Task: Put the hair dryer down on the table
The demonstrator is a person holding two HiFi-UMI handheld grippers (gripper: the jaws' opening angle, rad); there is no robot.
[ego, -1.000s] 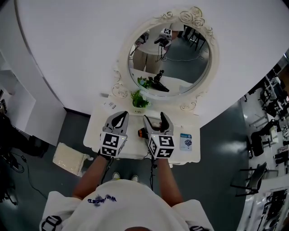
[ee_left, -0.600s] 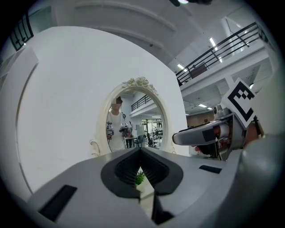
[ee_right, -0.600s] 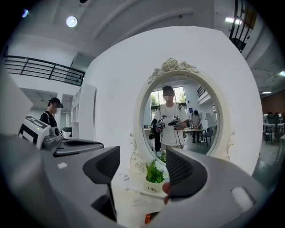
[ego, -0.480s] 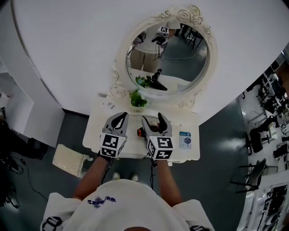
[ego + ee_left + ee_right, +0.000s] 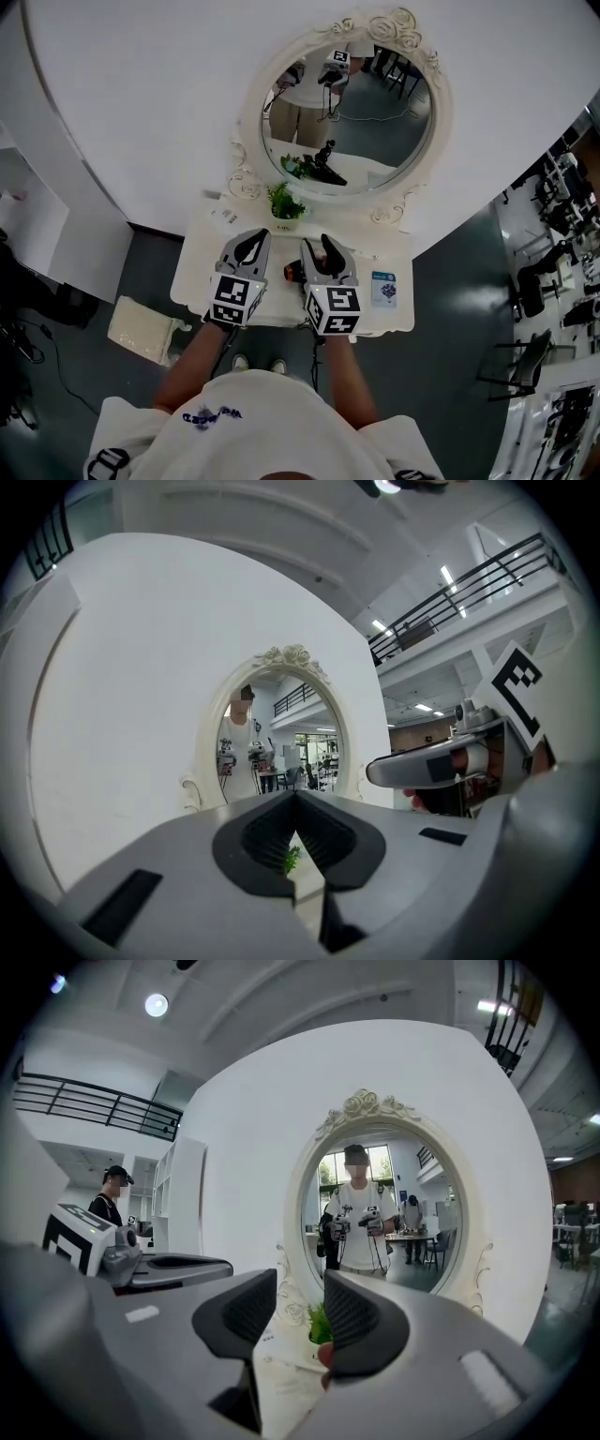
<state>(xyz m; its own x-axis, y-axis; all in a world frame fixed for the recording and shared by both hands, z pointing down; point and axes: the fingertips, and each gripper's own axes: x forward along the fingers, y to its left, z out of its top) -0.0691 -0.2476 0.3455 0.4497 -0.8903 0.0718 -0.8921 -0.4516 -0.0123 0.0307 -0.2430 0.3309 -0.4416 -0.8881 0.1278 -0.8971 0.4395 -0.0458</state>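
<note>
Head view: a black hair dryer with an orange-red part [image 5: 294, 273] lies on the white dressing table [image 5: 199, 281] at frame centre, between the left gripper [image 5: 247, 246] and the right gripper [image 5: 325, 251], just left of the right gripper's jaws.

Left gripper view: its jaws meet, empty.

Right gripper view: the jaws have just been closing and stand narrowly apart, with nothing between them.

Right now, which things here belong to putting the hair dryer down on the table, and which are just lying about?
For the job: hair dryer, table.
Lying about: mirror, plant, blue card, leaflet.
</note>
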